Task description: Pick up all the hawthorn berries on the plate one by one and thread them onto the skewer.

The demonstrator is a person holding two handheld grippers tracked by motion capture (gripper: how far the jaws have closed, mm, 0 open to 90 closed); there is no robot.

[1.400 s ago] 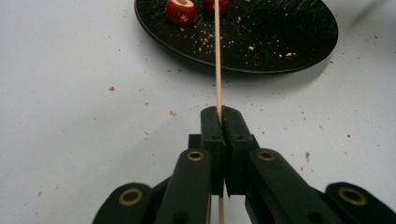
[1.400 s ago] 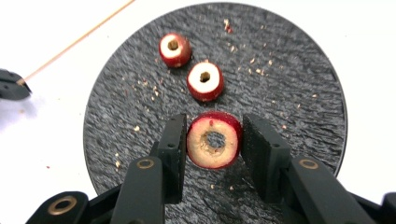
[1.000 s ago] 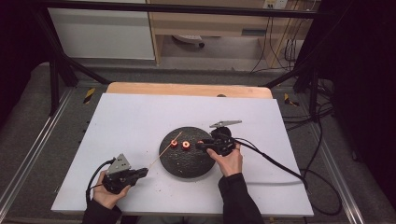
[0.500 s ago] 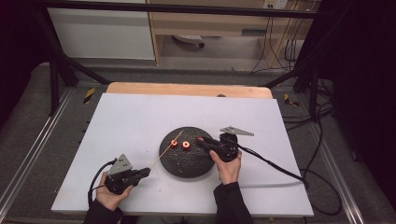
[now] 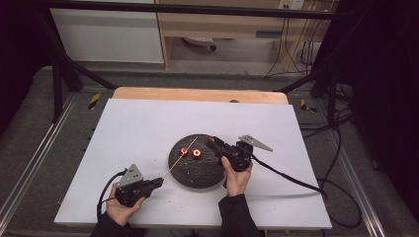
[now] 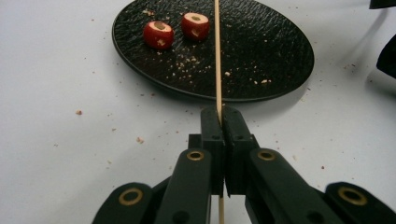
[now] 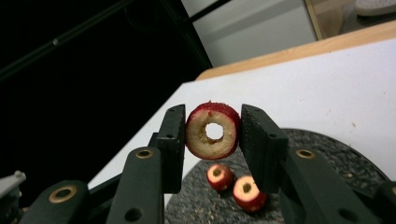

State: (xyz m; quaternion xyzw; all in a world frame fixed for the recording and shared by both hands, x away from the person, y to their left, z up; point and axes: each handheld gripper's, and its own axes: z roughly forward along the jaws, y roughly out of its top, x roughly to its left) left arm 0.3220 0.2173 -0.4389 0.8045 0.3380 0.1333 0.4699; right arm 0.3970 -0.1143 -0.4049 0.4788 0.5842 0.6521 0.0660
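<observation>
The left tool (image 5: 157, 182) sits low over the white bench (image 5: 148, 128), just off the near-left edge of the black plate (image 5: 197, 173). Its jaws are fully closed on a thin wooden skewer (image 6: 217, 60), which passes between the pads and extends forward over the plate. The skewer carries nothing along its visible length.

The right tool (image 7: 212, 133) is held above the far-right part of the plate. Its jaws clamp a cored red fruit piece (image 7: 213, 130) by its two sides. The cut face and the central hole of this piece face the right gripper camera.

Two further cored red fruit pieces (image 6: 159, 34) (image 6: 195, 24) lie side by side on the plate, close together, left of the skewer line. Crumbs (image 6: 187, 60) are scattered on the plate and the bench.
</observation>
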